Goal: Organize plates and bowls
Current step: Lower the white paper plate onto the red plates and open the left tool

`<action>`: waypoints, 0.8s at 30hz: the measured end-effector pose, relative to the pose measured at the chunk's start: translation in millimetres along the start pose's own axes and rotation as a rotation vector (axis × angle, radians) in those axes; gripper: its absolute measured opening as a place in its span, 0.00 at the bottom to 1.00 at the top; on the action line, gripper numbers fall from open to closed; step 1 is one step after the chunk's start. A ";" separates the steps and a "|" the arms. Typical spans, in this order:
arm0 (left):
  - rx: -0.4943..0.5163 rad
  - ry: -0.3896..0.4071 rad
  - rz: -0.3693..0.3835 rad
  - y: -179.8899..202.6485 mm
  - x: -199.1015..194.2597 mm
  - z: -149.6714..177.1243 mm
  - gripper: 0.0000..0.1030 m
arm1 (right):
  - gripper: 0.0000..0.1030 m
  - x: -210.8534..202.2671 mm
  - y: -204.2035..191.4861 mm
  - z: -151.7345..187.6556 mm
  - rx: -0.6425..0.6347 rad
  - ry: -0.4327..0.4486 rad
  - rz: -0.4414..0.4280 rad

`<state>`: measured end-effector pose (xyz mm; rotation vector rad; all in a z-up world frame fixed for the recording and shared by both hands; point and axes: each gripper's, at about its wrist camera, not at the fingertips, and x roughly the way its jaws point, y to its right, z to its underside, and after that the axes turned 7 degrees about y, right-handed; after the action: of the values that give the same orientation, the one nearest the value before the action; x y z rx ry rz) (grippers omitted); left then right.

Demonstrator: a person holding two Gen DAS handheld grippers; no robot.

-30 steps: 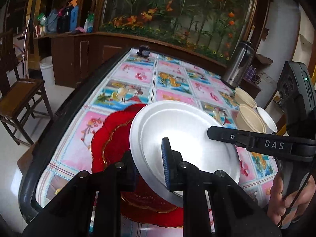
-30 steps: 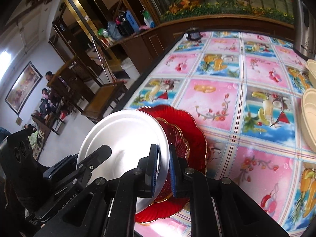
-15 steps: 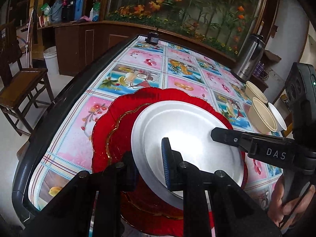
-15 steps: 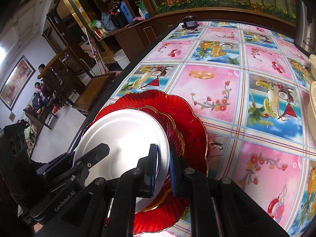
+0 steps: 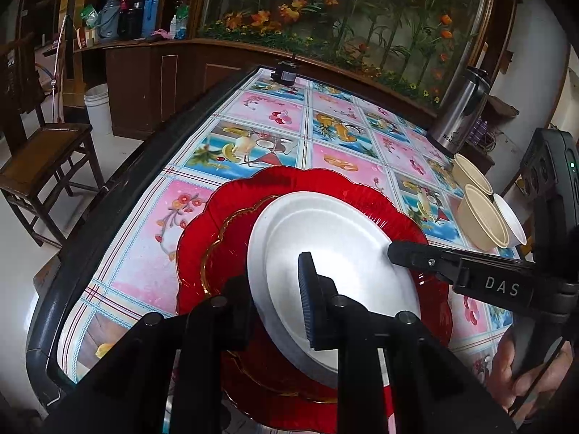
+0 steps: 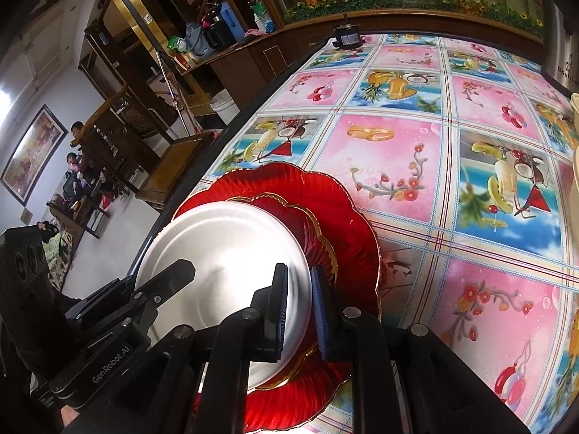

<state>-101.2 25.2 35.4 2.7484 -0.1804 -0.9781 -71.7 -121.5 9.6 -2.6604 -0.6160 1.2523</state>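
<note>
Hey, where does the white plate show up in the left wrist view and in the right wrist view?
Left wrist: the white plate sits centre, low in the picture, gripped at its near rim.
Right wrist: the white plate sits lower left, gripped at its right rim.
Shared landmark: the red scalloped plates under it, on the fruit-print tablecloth.

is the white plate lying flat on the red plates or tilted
Tilted: the white plate is held by both grippers, its left rim raised above the red plates.
</note>
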 end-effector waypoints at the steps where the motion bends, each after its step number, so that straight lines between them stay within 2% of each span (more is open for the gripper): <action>1: -0.006 0.000 0.000 -0.9 -0.6 -0.8 0.28 | 0.15 -1.3 0.1 -0.3 0.002 0.003 -0.003; 2: -0.010 0.004 0.000 -1.3 -1.6 -1.3 0.44 | 0.15 -3.8 0.3 -0.8 0.006 0.007 -0.009; 3: -0.011 0.013 -0.001 -1.5 -3.4 -1.9 0.53 | 0.15 -5.8 -0.1 -1.0 0.008 0.010 -0.014; 11: -0.013 0.056 -0.014 0.2 -17.2 -10.2 0.54 | 0.16 -33.9 8.0 -4.4 0.040 0.058 -0.052; 18: 0.000 0.116 -0.020 11.5 -33.8 -19.2 0.54 | 0.21 -84.1 61.1 -5.7 0.164 0.158 -0.045; 21: 0.017 0.128 -0.003 21.3 -39.6 -22.8 0.54 | 0.22 -118.2 102.5 -4.2 0.224 0.238 0.039; 24: 0.047 0.125 0.037 37.8 -41.8 -24.8 0.54 | 0.32 -150.5 159.2 -2.8 0.323 0.310 0.151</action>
<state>-119.3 0.5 88.7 2.8270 -0.2346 -0.7993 -107.0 -328.7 71.4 -2.5803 -0.1555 0.8530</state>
